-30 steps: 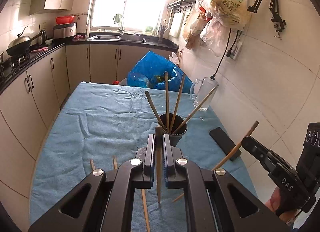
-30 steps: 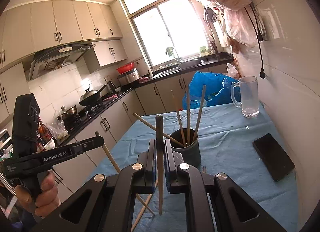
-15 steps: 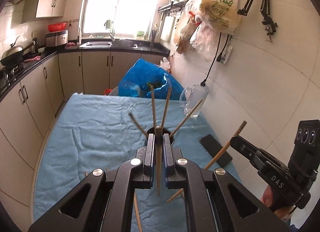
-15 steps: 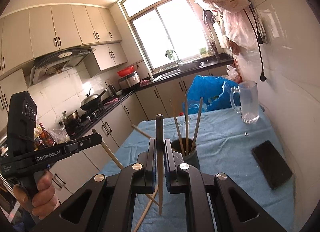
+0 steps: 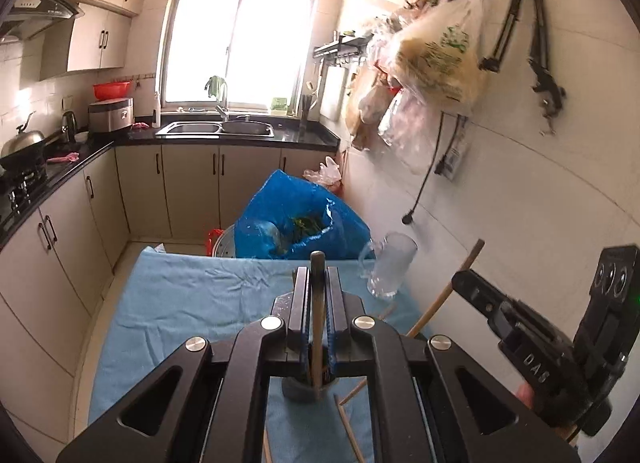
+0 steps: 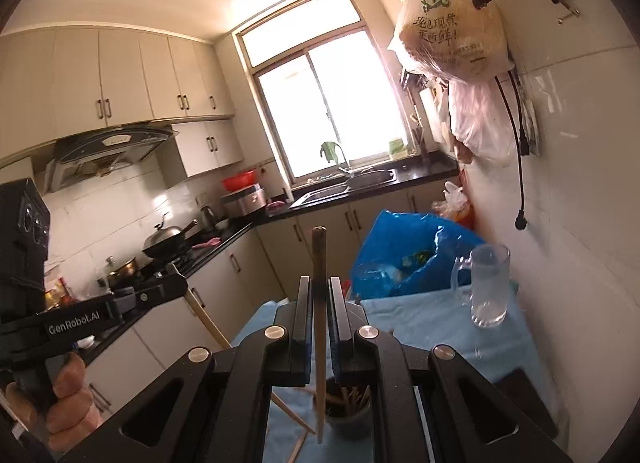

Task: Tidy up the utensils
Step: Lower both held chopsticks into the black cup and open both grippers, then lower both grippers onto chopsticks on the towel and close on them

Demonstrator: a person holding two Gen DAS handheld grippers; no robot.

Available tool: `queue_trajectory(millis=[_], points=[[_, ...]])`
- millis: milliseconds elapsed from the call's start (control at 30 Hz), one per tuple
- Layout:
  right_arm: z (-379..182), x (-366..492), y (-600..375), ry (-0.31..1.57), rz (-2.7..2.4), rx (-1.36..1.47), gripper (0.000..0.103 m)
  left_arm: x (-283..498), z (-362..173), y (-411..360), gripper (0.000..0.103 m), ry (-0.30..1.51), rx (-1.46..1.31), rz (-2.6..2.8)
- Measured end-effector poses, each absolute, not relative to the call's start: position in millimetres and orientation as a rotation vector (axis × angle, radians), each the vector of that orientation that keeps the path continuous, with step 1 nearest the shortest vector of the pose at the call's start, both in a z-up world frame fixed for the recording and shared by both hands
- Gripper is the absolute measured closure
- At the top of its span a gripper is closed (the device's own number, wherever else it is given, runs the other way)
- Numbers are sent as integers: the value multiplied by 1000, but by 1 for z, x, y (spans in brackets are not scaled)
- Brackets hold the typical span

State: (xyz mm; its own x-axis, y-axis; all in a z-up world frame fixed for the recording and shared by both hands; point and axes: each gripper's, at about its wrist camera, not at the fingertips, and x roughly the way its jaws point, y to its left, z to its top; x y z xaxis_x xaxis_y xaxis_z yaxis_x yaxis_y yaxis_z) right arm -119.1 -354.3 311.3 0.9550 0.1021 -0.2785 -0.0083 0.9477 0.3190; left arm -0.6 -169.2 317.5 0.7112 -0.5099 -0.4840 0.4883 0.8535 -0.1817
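My left gripper (image 5: 317,275) is shut on a wooden chopstick (image 5: 317,303) held upright, its lower tip over the dark utensil cup (image 5: 304,389) just below the jaws. My right gripper (image 6: 319,287) is shut on another chopstick (image 6: 319,303), its tip hanging at the left rim of the same cup (image 6: 348,413), which holds several chopsticks. Each gripper shows in the other's view: the right one (image 5: 466,281) with its chopstick, the left one (image 6: 176,279) likewise. Loose chopsticks (image 5: 348,427) lie on the blue cloth.
The table has a blue cloth (image 5: 192,303). A glass mug (image 5: 390,271) stands at its far right; a dark phone (image 6: 528,395) lies on the right. A blue bag (image 5: 296,227) sits beyond the far edge. The tiled wall (image 5: 520,203) is close on the right.
Both grippers have risen and moved forward over the cup, each still holding its chopstick. The cup now sits under the jaws instead of ahead of them.
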Motion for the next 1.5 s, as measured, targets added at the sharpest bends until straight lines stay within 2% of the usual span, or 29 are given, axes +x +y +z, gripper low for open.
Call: queue_trajectory(millis=[433,533,633,700,733,767,800,867,900,967,1100,1167,1367,1400,1500], points=[[258,-47,-367,457,33,341,93,58,259,-183,96,698,-67,-512],[256,-50,-369,460,43,347,81,55,260,-180,93,693,-66,-517],[266,-68,-371,425,51,348,63,43,265,-171,80,670,-81,-523],[273,-84,-369,394,45,340,46,29,271,-162,73,633,-80,-517],[277,-95,-368,371,38,326,42,22,274,-157,66,615,-81,-513],[279,-106,-366,350,32,306,32,14,276,-150,60,596,-84,-508],[281,-117,-362,329,16,281,18,6,277,-142,58,580,-88,-498],[279,-139,-356,283,-27,230,0,-7,277,-125,54,558,-103,-482],[275,-152,-352,255,-39,206,0,-13,274,-116,51,553,-109,-477],[264,-168,-347,247,-44,178,0,-24,265,-98,41,560,-113,-453],[225,-177,-351,383,7,265,0,-39,236,-68,36,596,-114,-397],[205,-178,-357,434,14,339,0,-44,218,-54,30,632,-122,-383],[153,-173,-377,553,14,618,1,-37,152,-23,29,811,-106,-292],[146,-171,-375,593,28,637,4,-33,141,-19,29,851,-110,-284],[138,-157,-357,681,85,602,6,-23,111,-7,29,933,-138,-265]])
